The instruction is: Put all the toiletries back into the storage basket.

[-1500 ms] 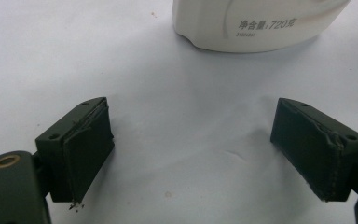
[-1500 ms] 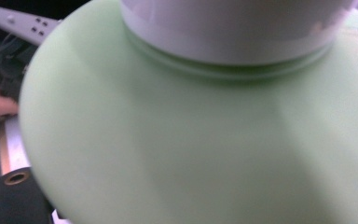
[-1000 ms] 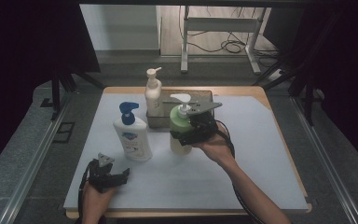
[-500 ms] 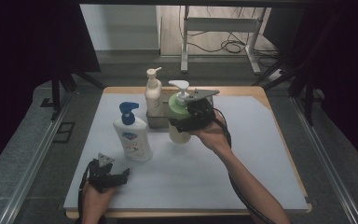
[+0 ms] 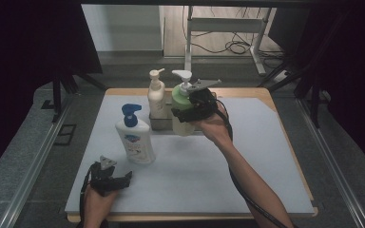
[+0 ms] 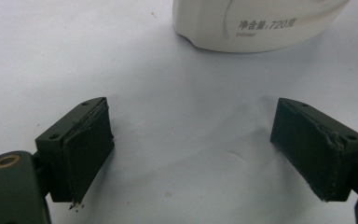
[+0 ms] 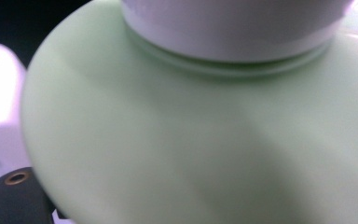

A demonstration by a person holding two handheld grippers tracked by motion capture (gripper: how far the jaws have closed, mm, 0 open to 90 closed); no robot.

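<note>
Over white mat, right tool [image 5: 188,115] pinches pale-green pump bottle [image 5: 184,107] w/ white collar.

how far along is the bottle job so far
Looks done: the cream pump bottle stands in the grey tray. In hand: the right gripper holds the green bottle at the tray. Left: the blue-pump bottle on the table; the left gripper rests open.
</note>
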